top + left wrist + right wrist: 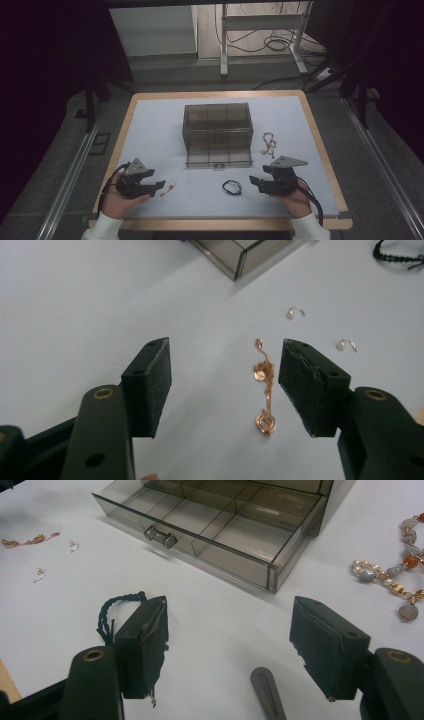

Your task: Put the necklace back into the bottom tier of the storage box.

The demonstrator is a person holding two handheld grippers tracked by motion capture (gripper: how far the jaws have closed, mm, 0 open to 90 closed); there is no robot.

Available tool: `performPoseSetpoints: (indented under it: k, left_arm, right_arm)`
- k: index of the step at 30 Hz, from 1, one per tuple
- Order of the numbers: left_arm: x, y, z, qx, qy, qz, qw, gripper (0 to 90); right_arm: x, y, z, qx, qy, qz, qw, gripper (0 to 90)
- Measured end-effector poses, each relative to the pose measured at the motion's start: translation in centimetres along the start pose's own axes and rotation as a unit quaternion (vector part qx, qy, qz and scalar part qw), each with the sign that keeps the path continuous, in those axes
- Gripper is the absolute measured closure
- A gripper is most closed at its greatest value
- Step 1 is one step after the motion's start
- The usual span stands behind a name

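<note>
A thin rose-gold chain (265, 385) lies on the white mat, between the jaws of my left gripper (225, 347) and nearer the right-hand pad (305, 382). Neither pad touches it, and the jaws stand open. Two small earrings (296, 312) rest just beyond. In the high view the left gripper (159, 185) is at the front left, with the chain (169, 189) at its tips. My right gripper (230, 605) is open and holds nothing, and a black braided cord loop (117, 611) lies by its left jaw. In the high view the right gripper (253, 182) sits right of that cord (231, 187).
A smoky clear box (216, 120) stands mid-table, its divided drawer (215, 535) pulled out toward me. A beaded bracelet (400, 575) lies right of it. The mat ends at a wooden table rim (327, 165). Desk legs and cables lie beyond.
</note>
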State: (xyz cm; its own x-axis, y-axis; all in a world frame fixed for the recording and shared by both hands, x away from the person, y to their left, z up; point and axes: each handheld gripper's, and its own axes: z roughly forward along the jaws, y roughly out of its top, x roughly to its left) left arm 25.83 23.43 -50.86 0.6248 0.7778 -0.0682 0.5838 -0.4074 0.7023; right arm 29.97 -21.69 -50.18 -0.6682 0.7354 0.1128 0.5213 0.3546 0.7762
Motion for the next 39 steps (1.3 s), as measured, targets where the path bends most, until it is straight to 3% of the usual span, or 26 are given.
performPoseSetpoints:
  k: [20, 24, 39]
  left_arm:
    - [-0.8, -1.9, -0.2, 0.041, -0.018, -0.009, 0.999, 47.1]
    - [-1.3, -2.2, 0.0, 0.058, -0.023, -0.001, 0.9981, 51.7]
    - [-1.8, -1.9, 1.3, 0.08, -0.008, 0.013, 0.9967, 69.3]
  right_arm:
    - [-0.1, -0.3, 0.5, 0.008, -0.007, 0.001, 0.9999, 31.8]
    - [-0.1, -0.3, 0.5, 0.008, -0.009, 0.0, 0.9999, 31.7]
    - [-0.4, -0.4, 0.2, 0.008, -0.014, 0.001, 0.9999, 31.4]
